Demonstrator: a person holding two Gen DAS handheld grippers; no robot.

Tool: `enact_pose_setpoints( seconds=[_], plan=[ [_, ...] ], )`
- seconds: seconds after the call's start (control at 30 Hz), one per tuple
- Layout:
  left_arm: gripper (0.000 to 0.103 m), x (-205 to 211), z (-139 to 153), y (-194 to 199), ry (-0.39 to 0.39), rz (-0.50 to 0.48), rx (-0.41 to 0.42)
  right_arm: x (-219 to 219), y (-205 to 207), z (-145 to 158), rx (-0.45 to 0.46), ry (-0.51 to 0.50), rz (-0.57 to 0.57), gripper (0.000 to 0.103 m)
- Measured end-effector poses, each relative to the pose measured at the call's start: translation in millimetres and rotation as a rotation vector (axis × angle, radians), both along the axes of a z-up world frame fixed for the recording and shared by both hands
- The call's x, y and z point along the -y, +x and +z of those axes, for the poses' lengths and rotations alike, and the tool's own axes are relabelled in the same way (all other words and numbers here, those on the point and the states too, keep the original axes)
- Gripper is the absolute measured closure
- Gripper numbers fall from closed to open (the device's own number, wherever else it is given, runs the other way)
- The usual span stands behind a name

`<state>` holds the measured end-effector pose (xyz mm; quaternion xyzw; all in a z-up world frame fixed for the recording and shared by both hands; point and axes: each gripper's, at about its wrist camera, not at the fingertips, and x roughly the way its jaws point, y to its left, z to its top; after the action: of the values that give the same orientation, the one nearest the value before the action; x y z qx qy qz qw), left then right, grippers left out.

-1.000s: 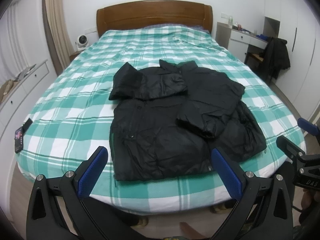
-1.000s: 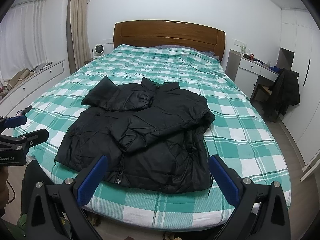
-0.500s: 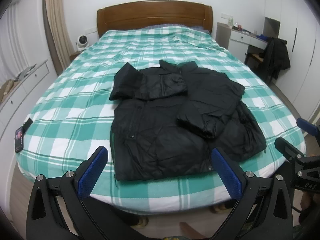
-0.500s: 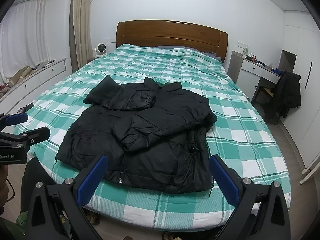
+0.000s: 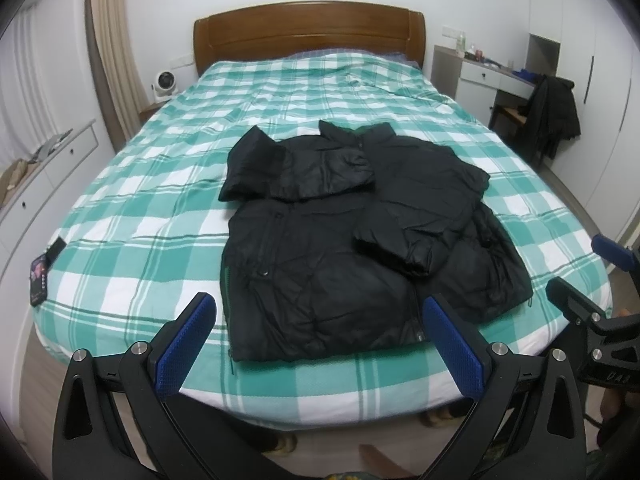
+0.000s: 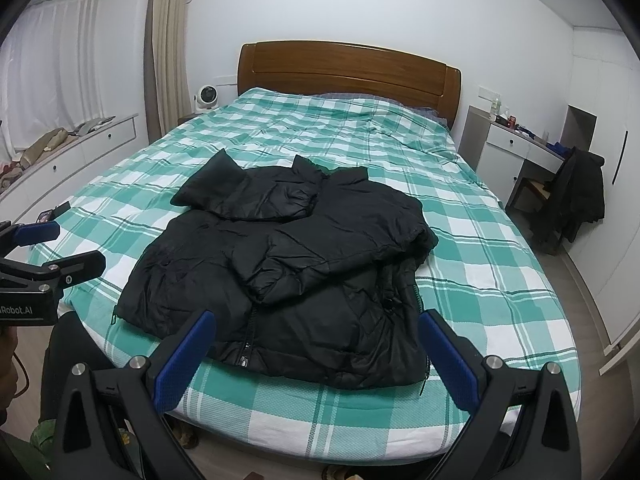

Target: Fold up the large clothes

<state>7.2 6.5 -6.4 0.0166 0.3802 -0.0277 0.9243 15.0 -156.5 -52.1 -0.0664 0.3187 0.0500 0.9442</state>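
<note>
Little has changed over the last second: both views have only drifted slightly, and the black jacket lies just as it did, so no new fold has begun. The left gripper and the right gripper both hang off the near edge of the bed with their blue-padded jaws spread wide and nothing between them. The jacket rests on the near half of the bed, its hem toward the near edge and its collar toward the far headboard. Both sleeves are already laid in across the chest, the left one flat near the collar and the right one crossing lower down, so the task looks partly done, with the body still to be doubled over. The puffy fabric will likely spring back unless it is pressed down. The bed carries a smooth green and white checked cover that gives a soft, flat working surface. A small dark object, perhaps a phone, sits at the left near edge, though the view is too distorted to be sure. Farther off stand a small white fan at the left of the headboard, a white desk at the right, and a dark coat draped over a chair.
</note>
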Motion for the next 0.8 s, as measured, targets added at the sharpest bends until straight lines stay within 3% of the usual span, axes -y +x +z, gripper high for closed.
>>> enact_pose_setpoints(
  seconds=[0.8],
  plan=[
    [0.000,-0.2,-1.1,-2.3,-0.003,0.005,0.005,0.9,-0.7,3.7,0.020,-0.011,0.000,0.000]
  ],
)
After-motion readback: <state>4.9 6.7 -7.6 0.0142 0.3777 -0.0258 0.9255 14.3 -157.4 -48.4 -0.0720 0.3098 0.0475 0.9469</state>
